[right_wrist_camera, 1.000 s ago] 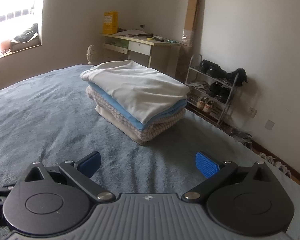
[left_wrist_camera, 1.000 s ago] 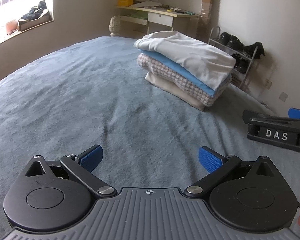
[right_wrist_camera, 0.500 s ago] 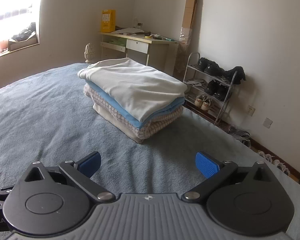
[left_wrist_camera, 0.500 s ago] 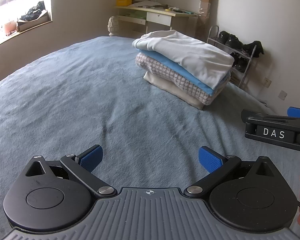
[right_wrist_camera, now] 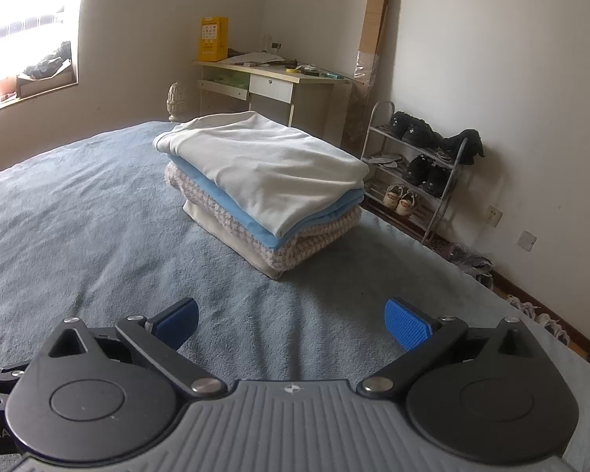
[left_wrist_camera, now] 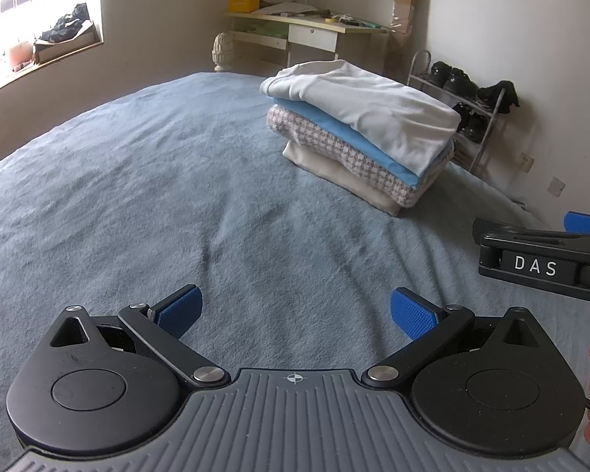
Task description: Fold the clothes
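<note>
A stack of folded clothes (left_wrist_camera: 365,133) lies on the blue-grey bed cover (left_wrist_camera: 137,196), far right in the left wrist view; it sits ahead at centre in the right wrist view (right_wrist_camera: 263,188). A white garment is on top, then a light blue one, a checked one and a cream one. My left gripper (left_wrist_camera: 295,310) is open and empty above the bare cover. My right gripper (right_wrist_camera: 291,320) is open and empty, short of the stack. The right gripper's body (left_wrist_camera: 546,263) shows at the right edge of the left wrist view.
A shoe rack (right_wrist_camera: 421,173) stands by the wall right of the bed. A desk (right_wrist_camera: 271,86) with a yellow box (right_wrist_camera: 213,38) is at the far wall. A window sill (left_wrist_camera: 39,51) with boxes is at the left.
Both grippers have pulled back and risen a little, so the stack sits slightly farther off and lower in both views. Both stay open and empty.
</note>
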`<action>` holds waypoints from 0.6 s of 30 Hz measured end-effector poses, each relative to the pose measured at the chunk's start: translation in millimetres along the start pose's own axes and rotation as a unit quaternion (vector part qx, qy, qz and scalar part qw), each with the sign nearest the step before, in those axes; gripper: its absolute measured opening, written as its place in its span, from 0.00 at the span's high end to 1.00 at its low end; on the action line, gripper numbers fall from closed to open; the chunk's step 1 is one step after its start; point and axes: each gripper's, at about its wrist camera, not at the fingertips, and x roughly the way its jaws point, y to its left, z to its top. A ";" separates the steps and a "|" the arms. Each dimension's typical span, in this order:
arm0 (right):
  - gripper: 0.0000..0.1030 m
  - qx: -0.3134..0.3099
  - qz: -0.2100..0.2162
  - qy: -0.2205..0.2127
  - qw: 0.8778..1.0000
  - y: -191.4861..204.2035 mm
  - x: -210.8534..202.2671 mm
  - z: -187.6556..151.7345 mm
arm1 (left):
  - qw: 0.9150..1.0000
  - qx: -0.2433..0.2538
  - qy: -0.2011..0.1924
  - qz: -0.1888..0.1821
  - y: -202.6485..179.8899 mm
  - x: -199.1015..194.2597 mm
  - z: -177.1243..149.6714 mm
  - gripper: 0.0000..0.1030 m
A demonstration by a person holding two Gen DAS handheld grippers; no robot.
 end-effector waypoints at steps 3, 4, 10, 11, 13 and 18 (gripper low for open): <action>0.00 -0.001 0.000 0.001 1.000 0.3 0.2 -0.1 | 1.000 0.000 0.000 0.000 0.3 0.1 0.3 0.00; 0.00 -0.001 0.000 0.002 1.000 0.3 0.2 -0.1 | 1.000 0.000 0.000 0.000 0.2 0.1 0.4 0.00; 0.00 -0.002 0.001 0.002 1.000 0.4 1.9 0.5 | 1.000 0.000 0.001 -0.001 -0.1 0.1 -0.1 0.00; 0.00 -0.002 0.001 0.002 1.000 0.4 1.7 0.4 | 1.000 -0.001 0.001 -0.001 -0.1 0.1 -0.1 0.00; 0.00 -0.002 0.001 0.003 1.000 0.4 1.3 0.2 | 1.000 0.000 0.001 -0.001 -0.1 0.1 0.0 0.00; 0.00 -0.002 0.001 0.003 1.000 0.7 0.9 0.1 | 1.000 0.000 0.002 -0.001 0.1 0.3 0.0 0.00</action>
